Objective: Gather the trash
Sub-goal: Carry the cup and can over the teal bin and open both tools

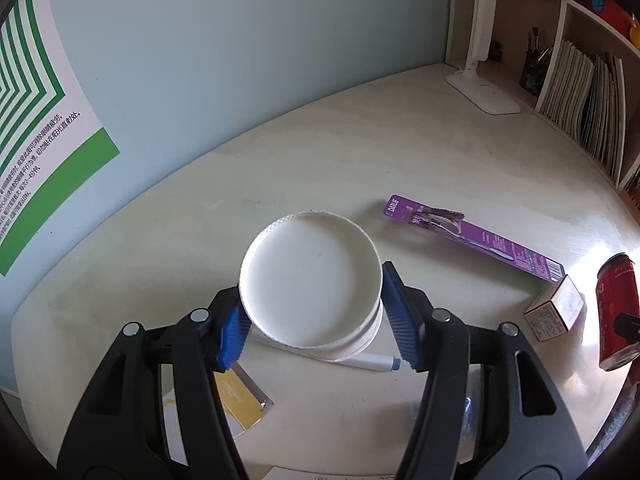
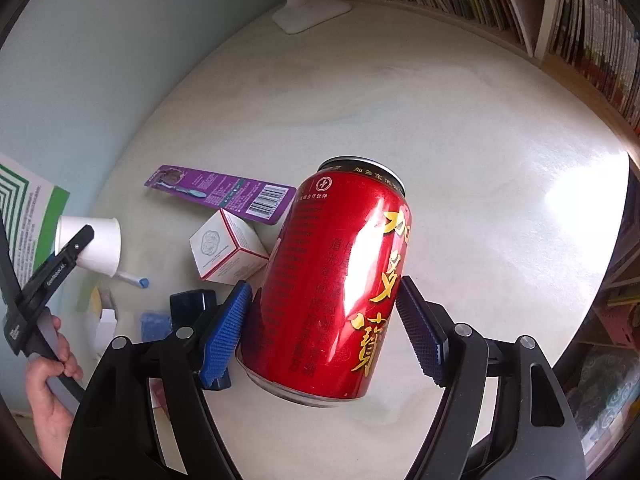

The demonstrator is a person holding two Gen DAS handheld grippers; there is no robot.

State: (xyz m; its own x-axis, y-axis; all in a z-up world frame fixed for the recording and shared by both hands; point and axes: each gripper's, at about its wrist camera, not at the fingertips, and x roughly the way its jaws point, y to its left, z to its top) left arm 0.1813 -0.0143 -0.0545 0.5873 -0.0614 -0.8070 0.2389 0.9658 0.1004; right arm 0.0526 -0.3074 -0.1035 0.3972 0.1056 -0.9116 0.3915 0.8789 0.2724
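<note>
My left gripper [image 1: 318,320] is shut on a white paper cup [image 1: 312,284], held bottom-forward above the desk; the cup also shows in the right wrist view [image 2: 94,246]. My right gripper [image 2: 324,324] is shut on a red drink can [image 2: 332,280], tilted and lifted off the desk; the can also shows in the left wrist view [image 1: 616,312]. A purple toothbrush package [image 1: 476,238] and a small white and red box [image 1: 554,308] lie on the desk between the two grippers. A white pen with a blue cap [image 1: 372,360] lies under the cup.
A white desk lamp base [image 1: 484,92] stands at the back. Shelves of books [image 1: 584,104] line the right side. A yellow card [image 1: 240,400] and papers lie at the near left. A green and white poster [image 1: 36,120] hangs on the blue wall.
</note>
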